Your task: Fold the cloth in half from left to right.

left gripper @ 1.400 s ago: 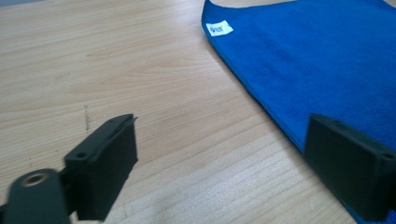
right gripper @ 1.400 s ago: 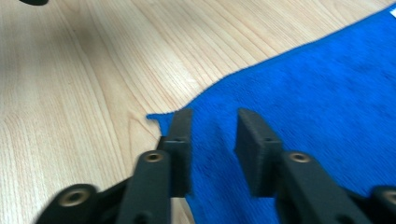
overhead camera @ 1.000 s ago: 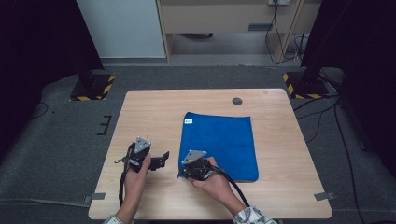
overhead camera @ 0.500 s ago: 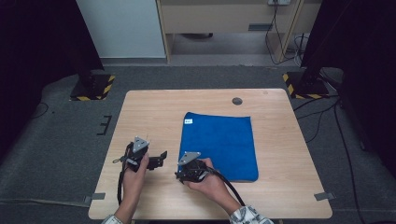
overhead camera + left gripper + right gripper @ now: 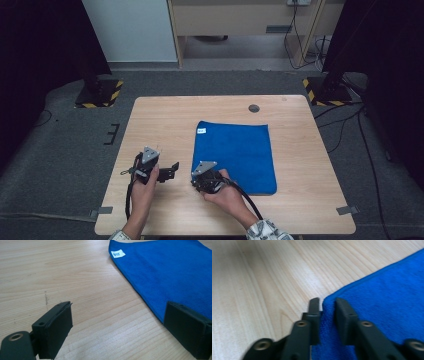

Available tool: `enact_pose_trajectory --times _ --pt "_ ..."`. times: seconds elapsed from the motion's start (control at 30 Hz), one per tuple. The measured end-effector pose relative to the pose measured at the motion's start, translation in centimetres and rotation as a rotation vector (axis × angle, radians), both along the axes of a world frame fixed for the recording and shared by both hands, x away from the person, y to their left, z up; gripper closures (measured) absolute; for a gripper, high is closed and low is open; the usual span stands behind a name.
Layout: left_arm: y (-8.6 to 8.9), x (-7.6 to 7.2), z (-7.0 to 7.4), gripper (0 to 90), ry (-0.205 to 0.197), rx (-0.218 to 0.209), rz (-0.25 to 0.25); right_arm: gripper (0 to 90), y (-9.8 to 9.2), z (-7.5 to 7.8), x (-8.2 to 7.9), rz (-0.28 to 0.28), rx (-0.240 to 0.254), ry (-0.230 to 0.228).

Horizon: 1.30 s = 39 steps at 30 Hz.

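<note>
Left tongs (image 5: 172,170) held low over the bare wood of the worktop (image 5: 165,120), jaws wide apart, nothing between them. Next, right tongs (image 5: 196,184) at the near left corner of the blue cloth (image 5: 235,152), jaws narrow and just been closing, with the cloth's edge (image 5: 327,315) between them. Blue cloth lying flat on the right half of the worktop, white tag (image 5: 117,253) at its far left corner.

You have a blue cloth (image 5: 235,155) of soft, napped, matt fabric with a white label (image 5: 117,253); a table (image 5: 165,120) of pale, smooth, matt wood grain; matt black plastic jaws.
</note>
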<state>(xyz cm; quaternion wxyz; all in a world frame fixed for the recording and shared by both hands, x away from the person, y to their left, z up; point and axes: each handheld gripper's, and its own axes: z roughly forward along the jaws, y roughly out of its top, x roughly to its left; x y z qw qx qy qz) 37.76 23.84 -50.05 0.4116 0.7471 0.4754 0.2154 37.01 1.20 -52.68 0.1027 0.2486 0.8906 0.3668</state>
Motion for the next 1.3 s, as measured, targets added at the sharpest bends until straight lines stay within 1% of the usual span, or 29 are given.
enact_pose_trajectory --times 0.1,0.13,0.17,0.23,0.27,0.33,0.37,0.43,0.47,0.5,0.53,0.57,0.6,0.63,0.67,0.7,0.73,0.77,0.8,0.87,0.9,0.93,0.97,1.03,1.07,1.17,1.23,1.27,1.3 --pt "-0.3 0.3 0.1 7.9 0.013 -0.015 -0.036 82.4 -0.1 0.0 -0.1 0.002 0.006 -0.005" --pt "-0.4 0.4 0.2 7.9 0.022 -0.003 -0.047 82.7 -0.1 0.1 -0.3 0.002 0.012 -0.002" --pt "-0.6 0.6 0.1 7.9 0.022 0.004 -0.06 83.2 -0.2 0.1 -0.5 0.008 0.019 -0.008" --pt "-0.9 1.1 0.2 7.9 0.023 0.019 -0.082 83.3 -0.3 0.1 -1.0 0.02 0.03 -0.003" --pt "-1.1 1.4 0.2 7.9 0.025 0.009 -0.087 83.3 -0.3 0.2 -1.3 0.025 0.036 -0.001" --pt "-1.3 2.5 0.3 7.8 0.048 0.005 -0.118 83.5 -0.4 0.2 -1.8 0.034 0.044 -0.002" --pt "-1.5 3.0 0.4 7.9 0.048 0.01 -0.122 83.5 -0.5 0.2 -2.0 0.036 0.047 0.003" --pt "-1.7 4.2 0.6 8.1 0.053 0.004 -0.133 83.5 -0.5 0.2 -2.4 0.042 0.052 0.008" --pt "-1.7 4.2 0.6 8.8 0.053 0.004 -0.133 83.5 -0.5 0.2 -2.4 0.042 0.052 0.008" --pt "-2.0 5.4 0.7 9.7 0.049 0.011 -0.143 83.5 -0.5 0.2 -2.8 0.046 0.059 0.007" --pt "-2.0 5.4 0.7 10.8 0.049 0.011 -0.143 83.5 -0.4 0.2 -2.9 0.055 0.059 0.006" --pt "-2.3 6.5 0.7 12.8 0.052 0.038 -0.146 83.5 -0.3 0.2 -3.1 0.055 0.066 0.007" --pt "-2.3 7.1 0.6 14.5 0.049 0.046 -0.147 83.5 -0.2 0.2 -3.3 0.06 0.071 0.012" --pt "-2.3 7.1 0.6 15.5 0.049 0.046 -0.147 83.5 -0.2 0.2 -3.3 0.06 0.071 0.012" --pt "-2.5 8.1 0.4 18.7 0.044 0.056 -0.145 83.5 0.1 0.1 -3.6 0.062 0.08 0.017" --pt "-2.5 8.1 0.4 22.1 0.044 0.056 -0.145 83.5 0.1 0.1 -3.6 0.062 0.08 0.017" --pt "-2.6 8.7 0.2 22.1 0.038 0.07 -0.14 83.4 0.3 0.1 -3.8 0.057 0.084 0.023" --pt "-2.7 9.5 0.1 22.5 0.04 0.083 -0.139 83.4 0.6 0.2 -4.0 0.058 0.089 0.02" --pt "-2.8 10.0 0.0 22.5 0.045 0.081 -0.134 83.4 0.8 0.2 -4.1 0.055 0.094 0.014" --pt "-2.9 10.8 -0.2 22.4 0.039 0.072 -0.131 83.6 1.1 0.3 -4.2 0.055 0.105 0.017" --pt "-2.9 10.8 -0.2 22.2 0.039 0.072 -0.131 83.6 1.1 0.3 -4.2 0.055 0.105 0.017" --pt "-3.2 11.7 -0.3 22.3 0.04 0.092 -0.127 84.0 1.3 0.3 -4.2 0.046 0.117 0.018" --pt "-3.3 12.2 -0.3 22.7 0.041 0.1 -0.125 84.0 1.5 0.3 -4.3 0.041 0.119 0.015" --pt "-3.5 13.1 -0.7 23.0 0.051 0.104 -0.123 84.0 1.6 0.3 -4.4 0.043 0.116 0.01" --pt "-3.6 13.4 -0.8 23.1 0.05 0.108 -0.12 84.0 1.7 0.3 -4.4 0.04 0.116 0.01" --pt "-3.7 14.5 -1.3 23.5 0.063 0.104 -0.114 84.1 1.7 0.3 -4.6 0.044 0.114 0.006" --pt "-3.7 14.7 -1.4 27.0 0.057 0.107 -0.112 84.2 1.7 0.3 -4.6 0.043 0.118 0.006" --pt "-3.7 14.9 -1.5 27.0 0.036 0.106 -0.107 84.4 1.6 0.3 -4.6 0.039 0.124 0.003" --pt "-3.6 15.0 -1.7 29.2 0.03 0.105 -0.101 84.5 1.6 0.3 -4.6 0.034 0.13 0.006"
